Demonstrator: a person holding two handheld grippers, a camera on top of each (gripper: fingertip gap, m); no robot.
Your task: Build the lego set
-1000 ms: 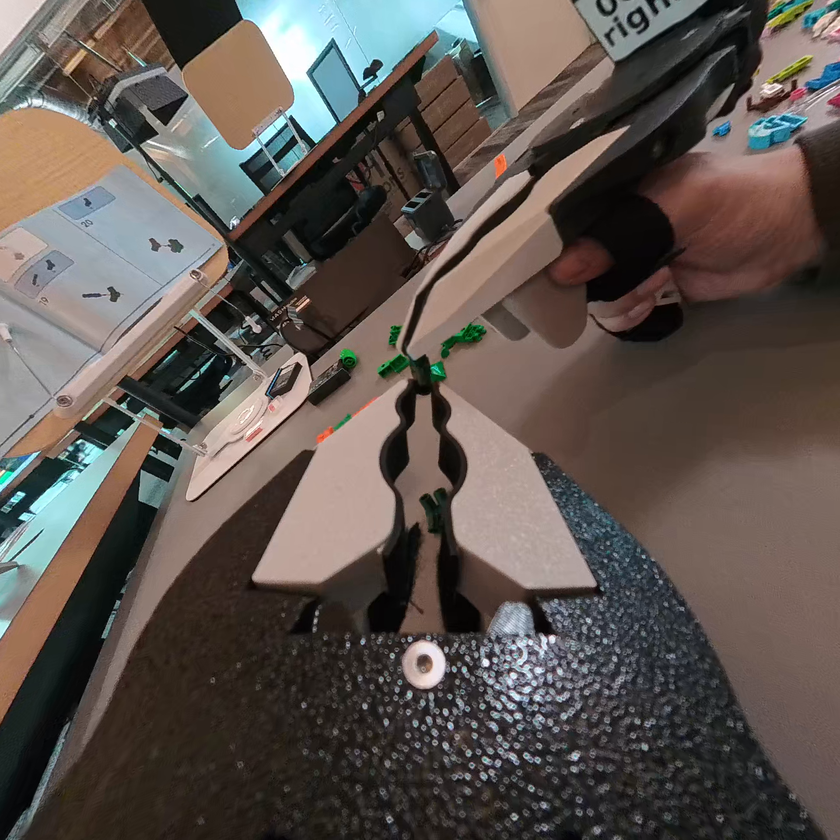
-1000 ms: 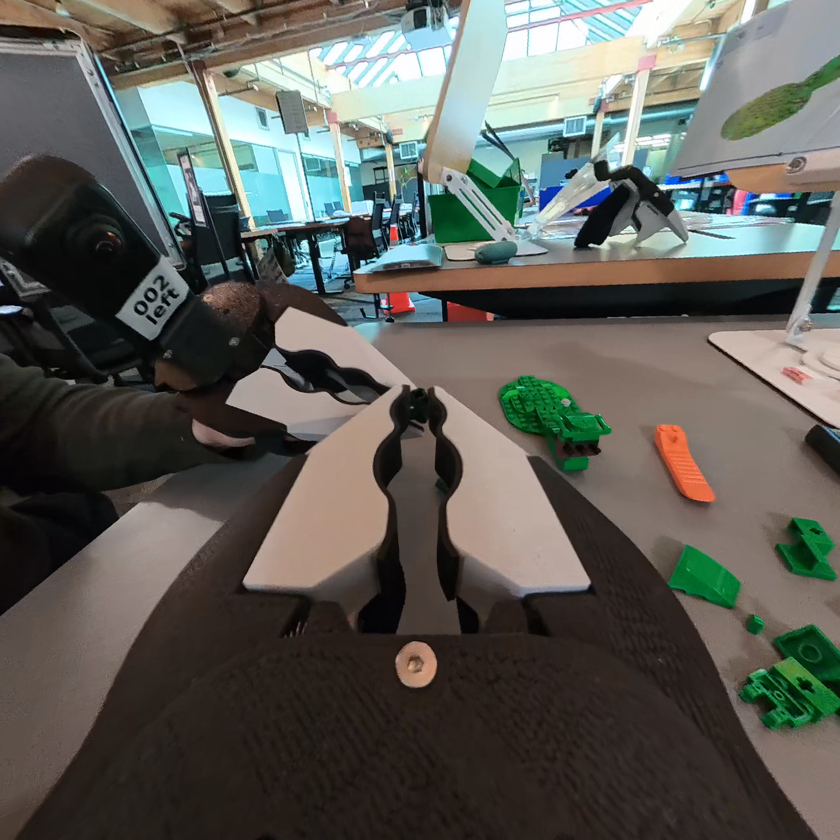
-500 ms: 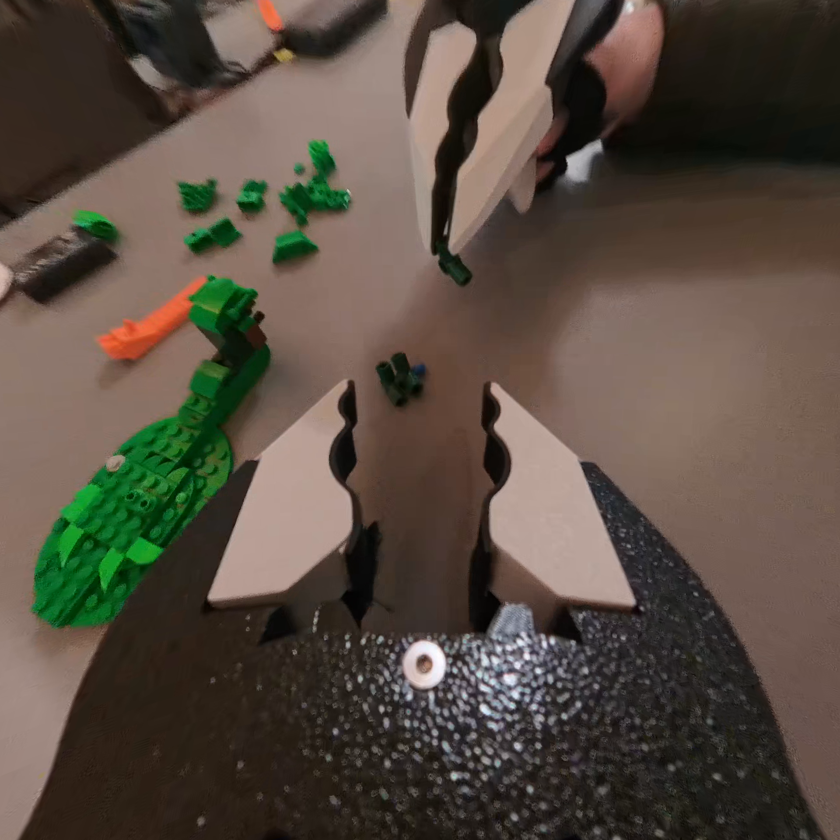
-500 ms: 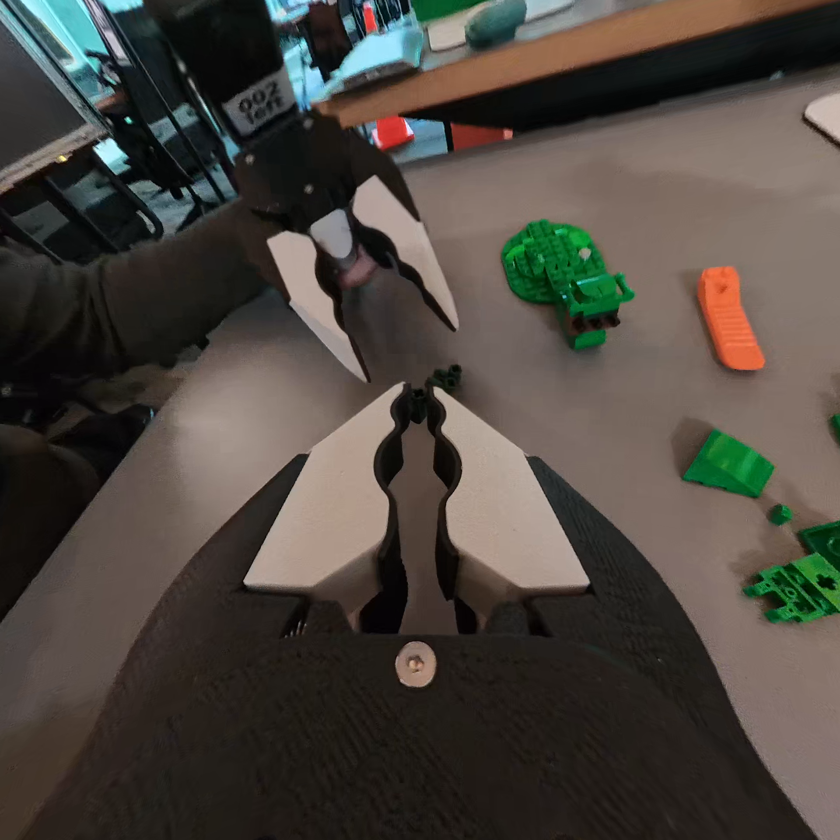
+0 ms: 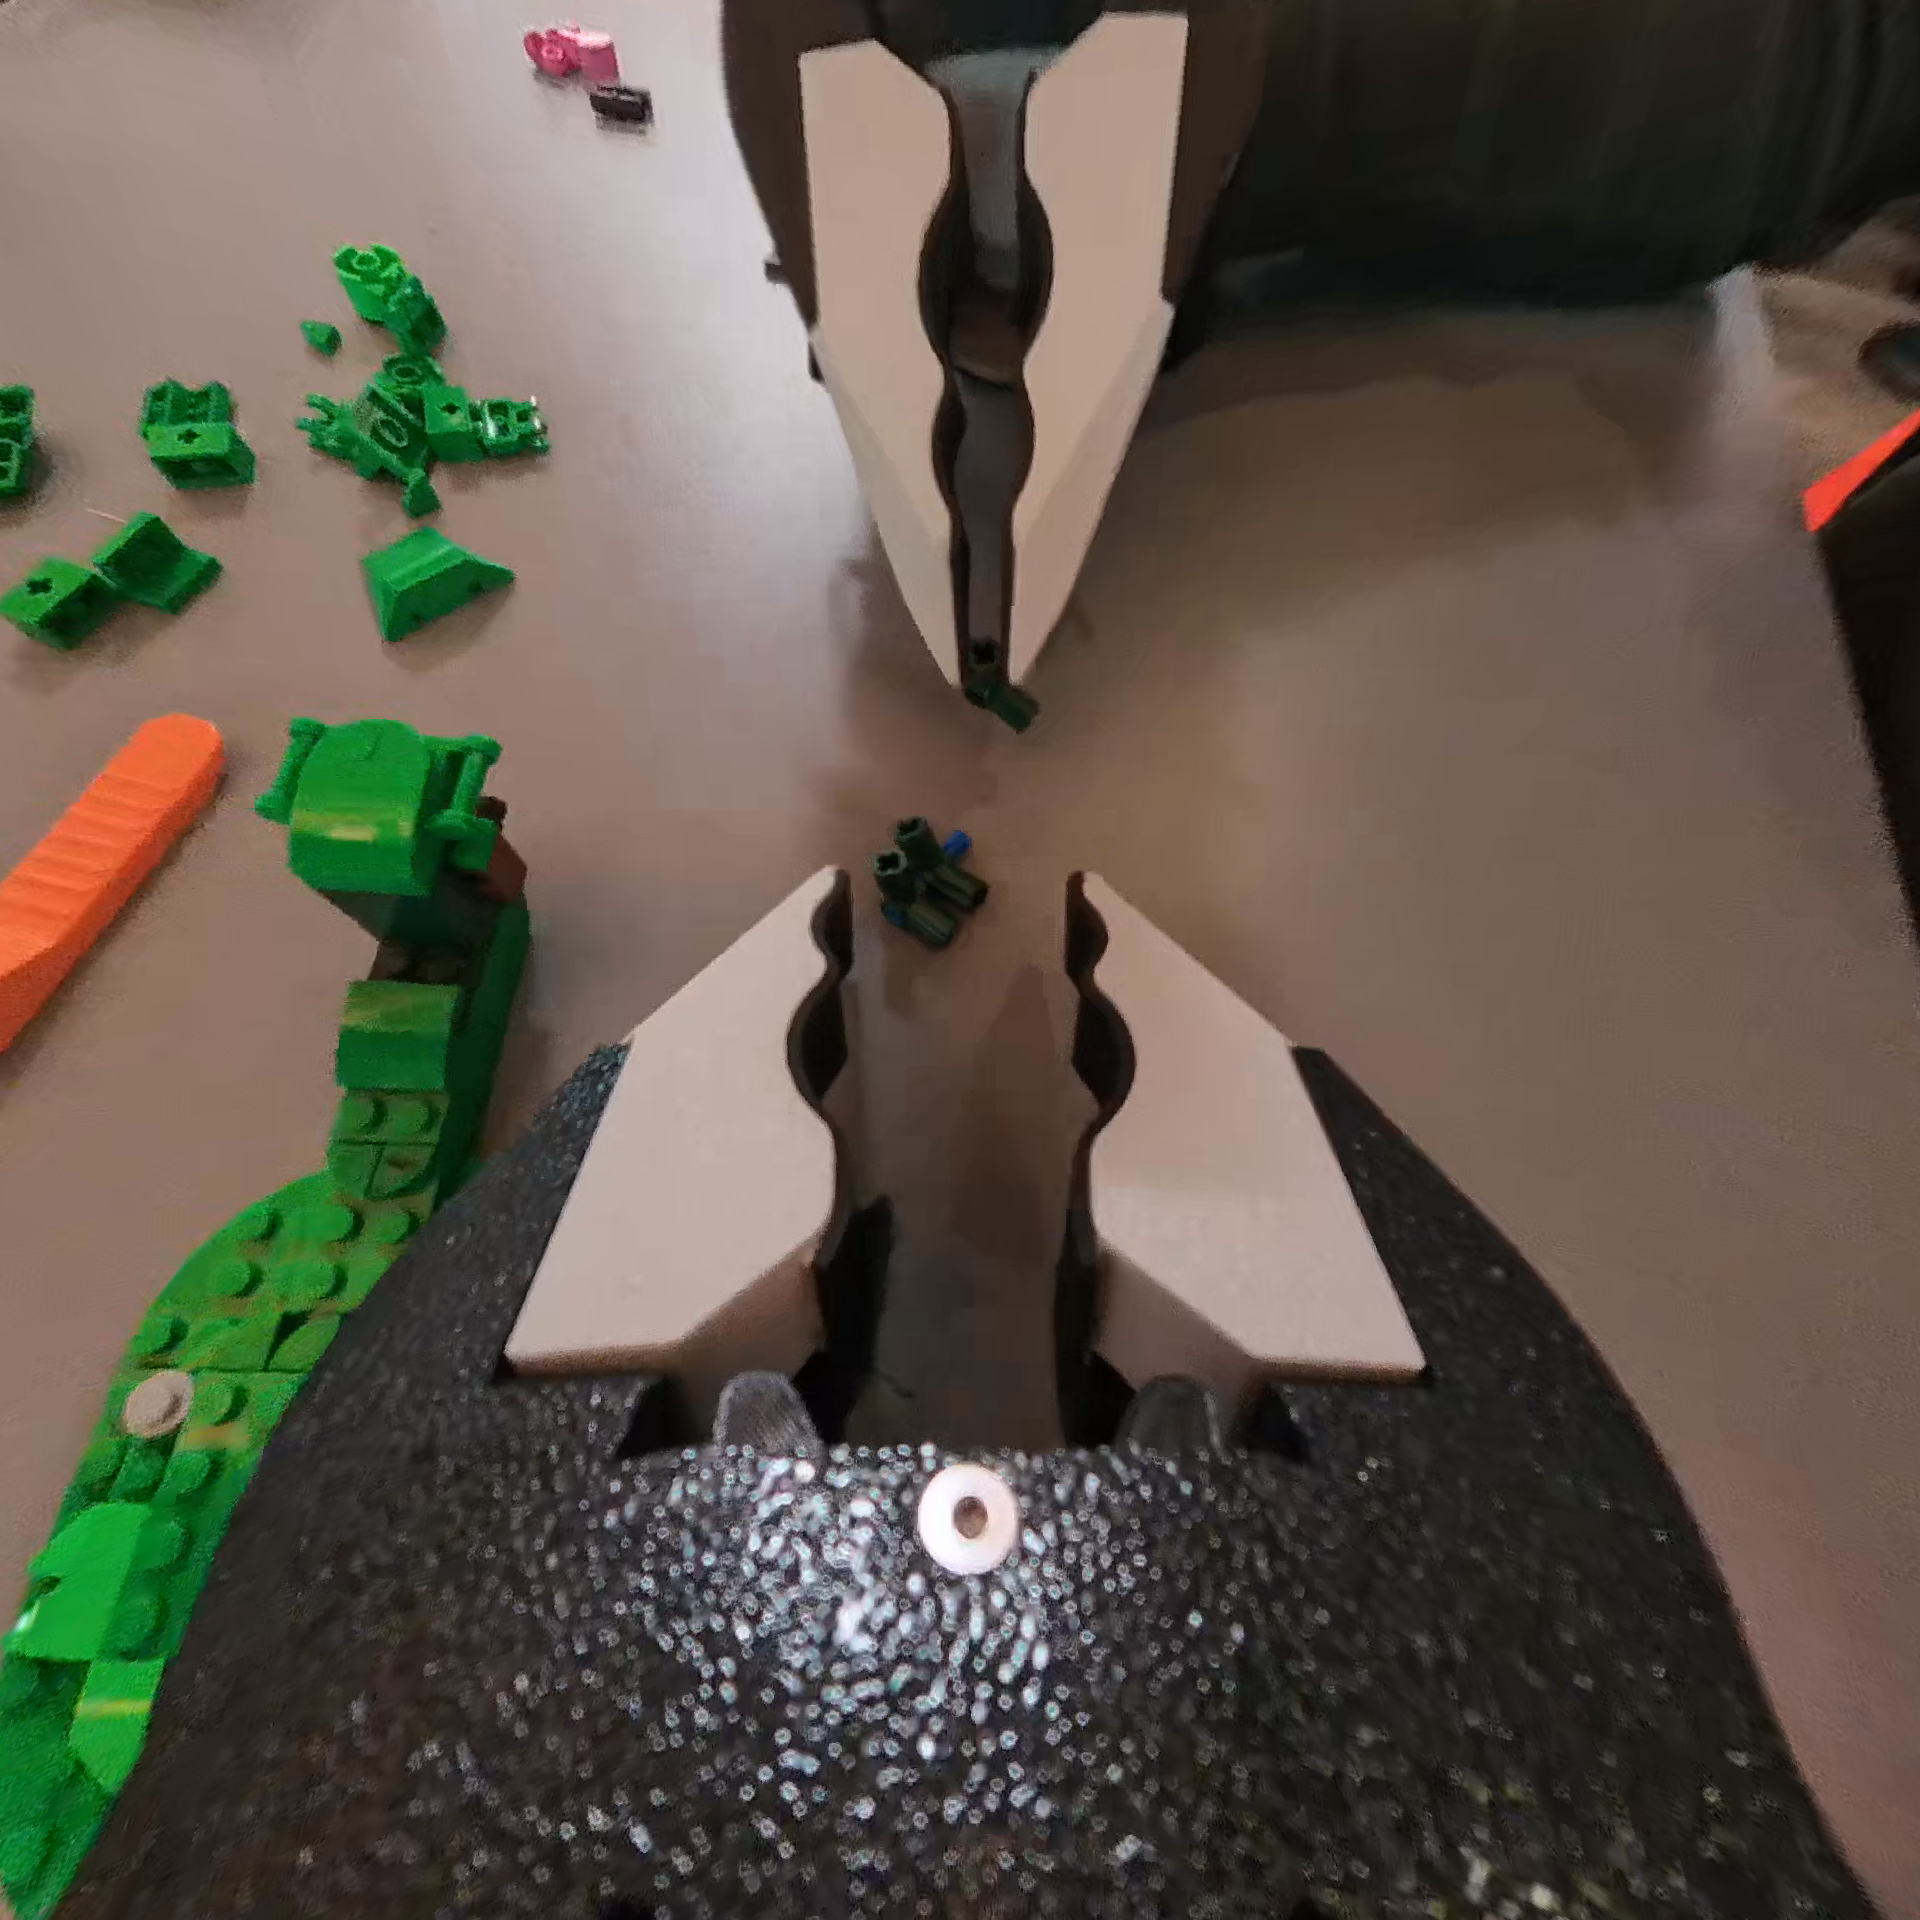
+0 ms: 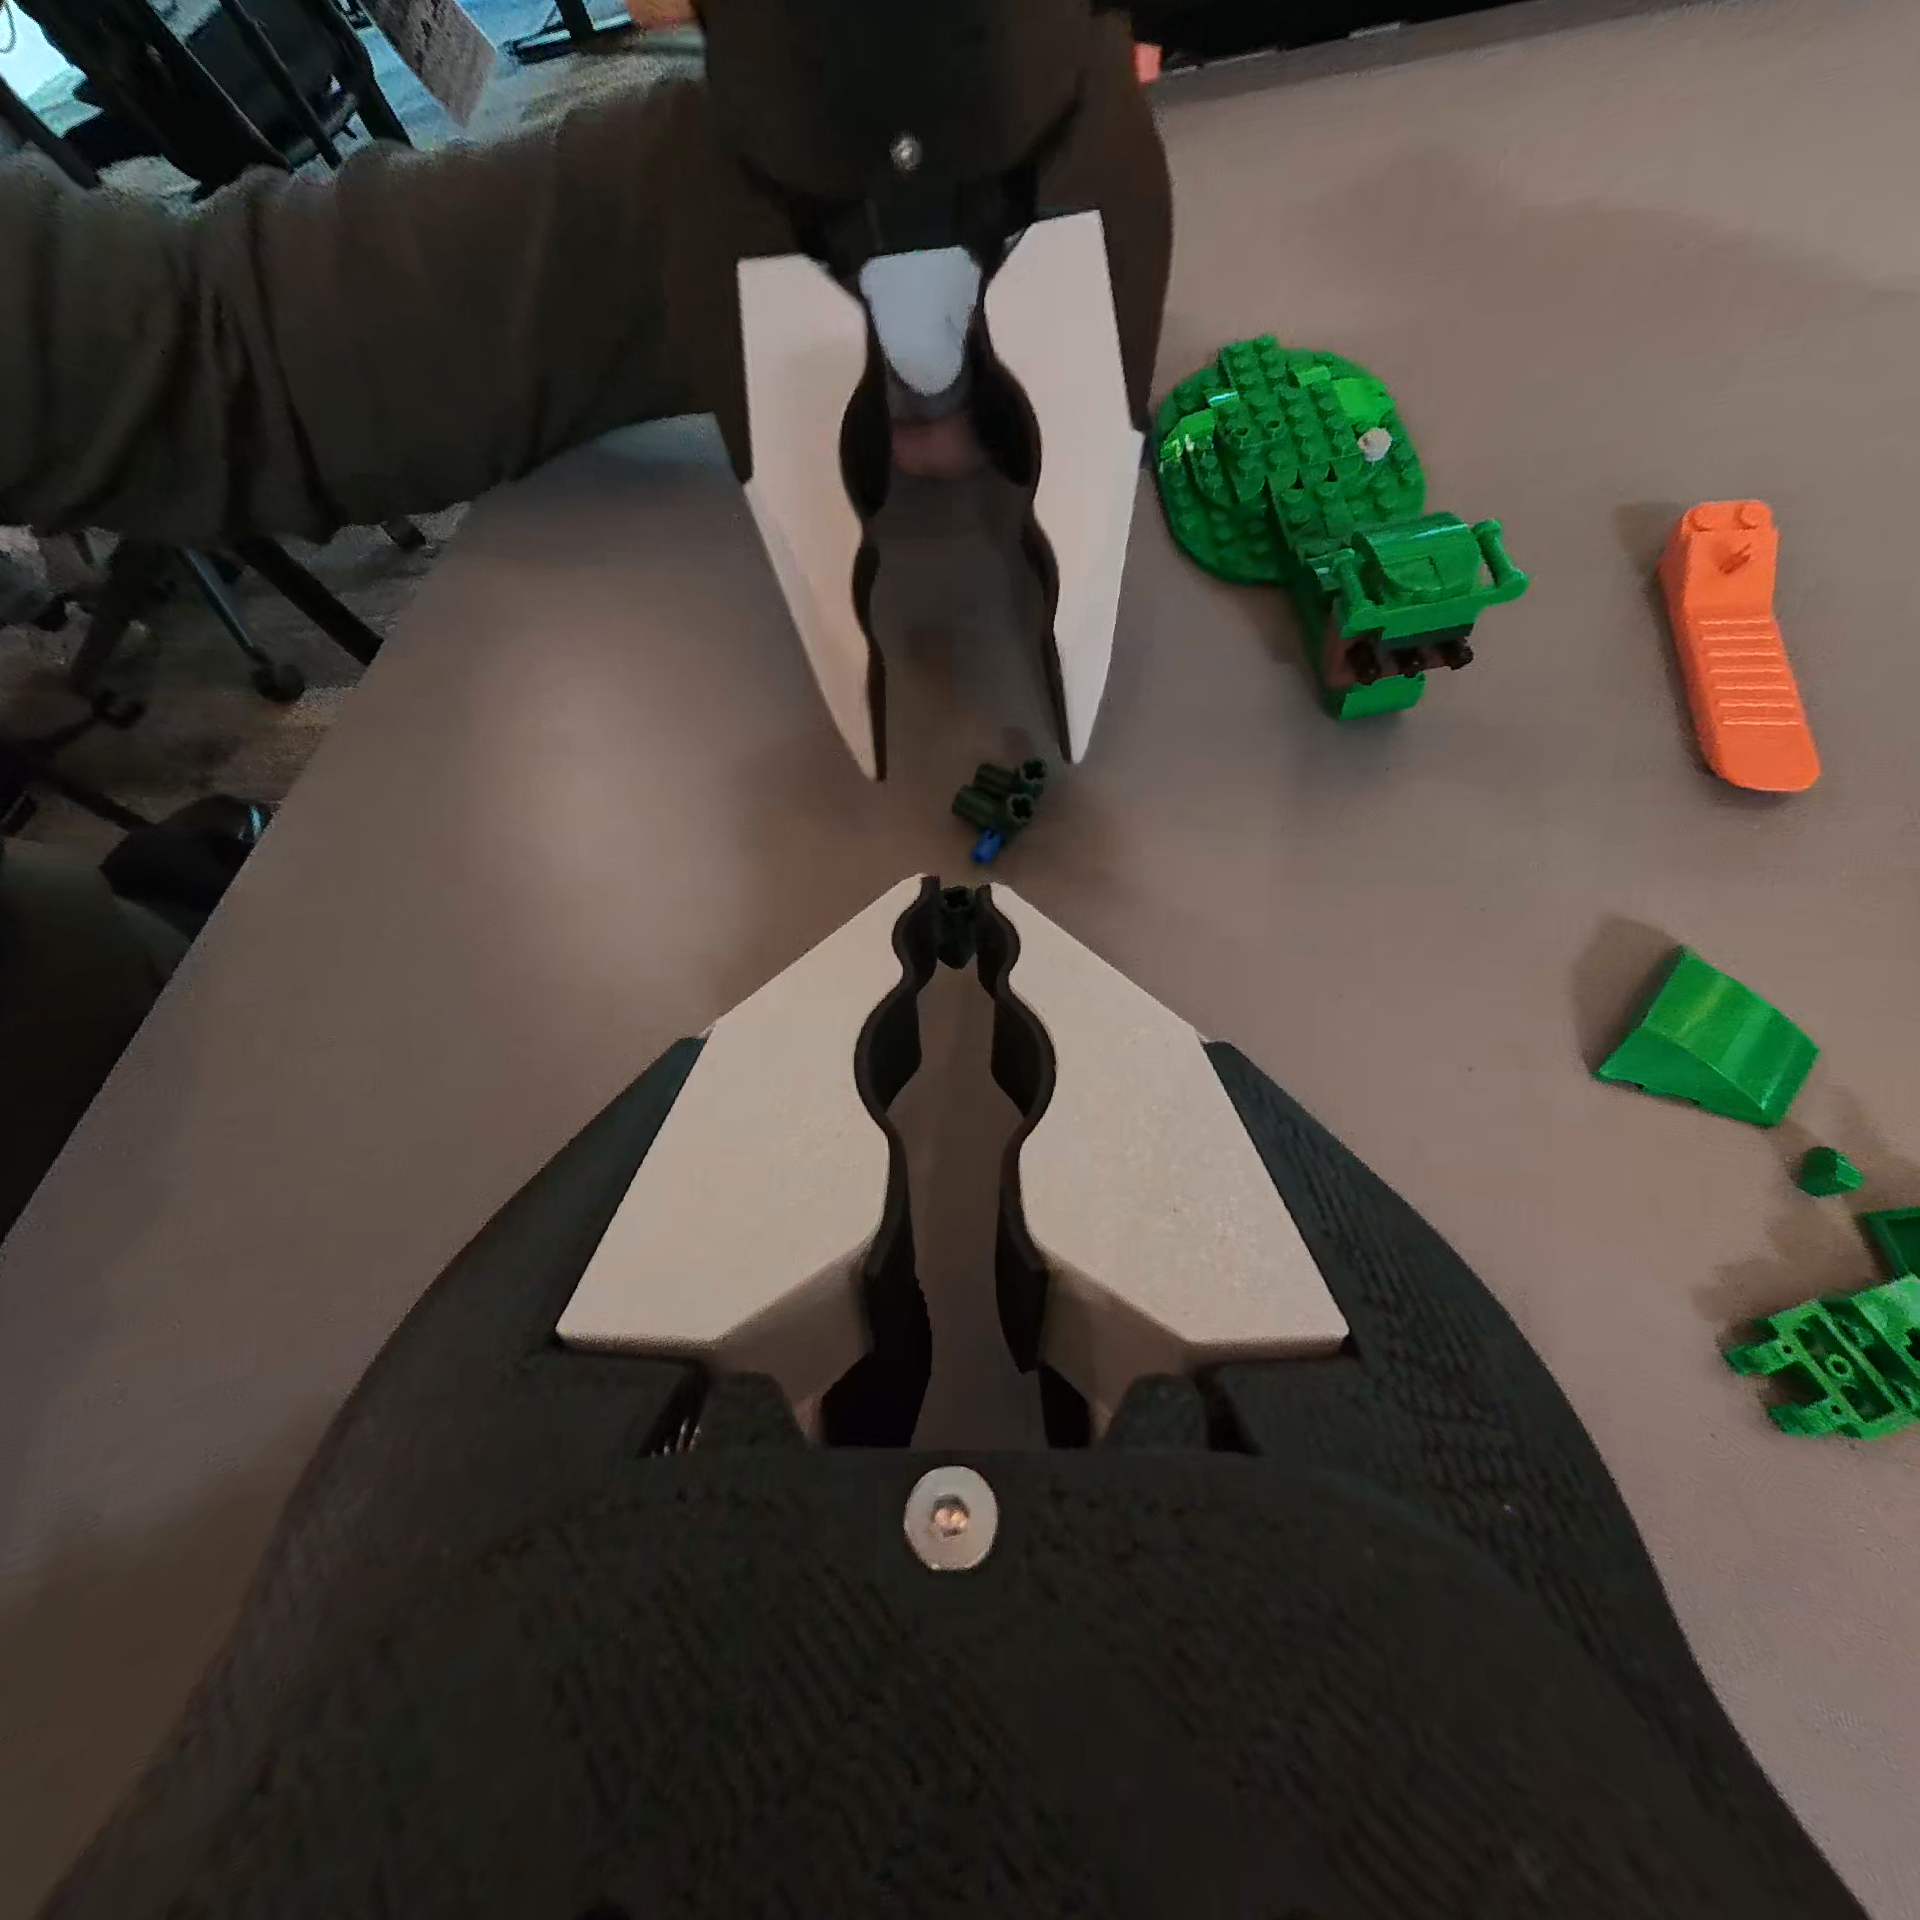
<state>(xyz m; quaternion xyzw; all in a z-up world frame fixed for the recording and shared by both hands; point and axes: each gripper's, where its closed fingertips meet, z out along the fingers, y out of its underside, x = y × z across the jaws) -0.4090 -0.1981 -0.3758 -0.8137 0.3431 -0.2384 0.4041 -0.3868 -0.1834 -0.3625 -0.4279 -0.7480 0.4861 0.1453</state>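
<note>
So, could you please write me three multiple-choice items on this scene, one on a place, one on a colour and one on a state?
1. Where does the small dark green cluster lie?
A. on the table between the two grippers
B. on the green build
C. inside the left gripper

2. What colour is the brick separator?
A. blue
B. orange
C. pink

3. How is the right gripper?
A. wide open
B. shut on a dark green piece
C. shut, empty

Key: 1 A, it rests on bare tabletop; 2 B, plainly orange; 3 B, the dark green piece sits between its jaws.
</note>
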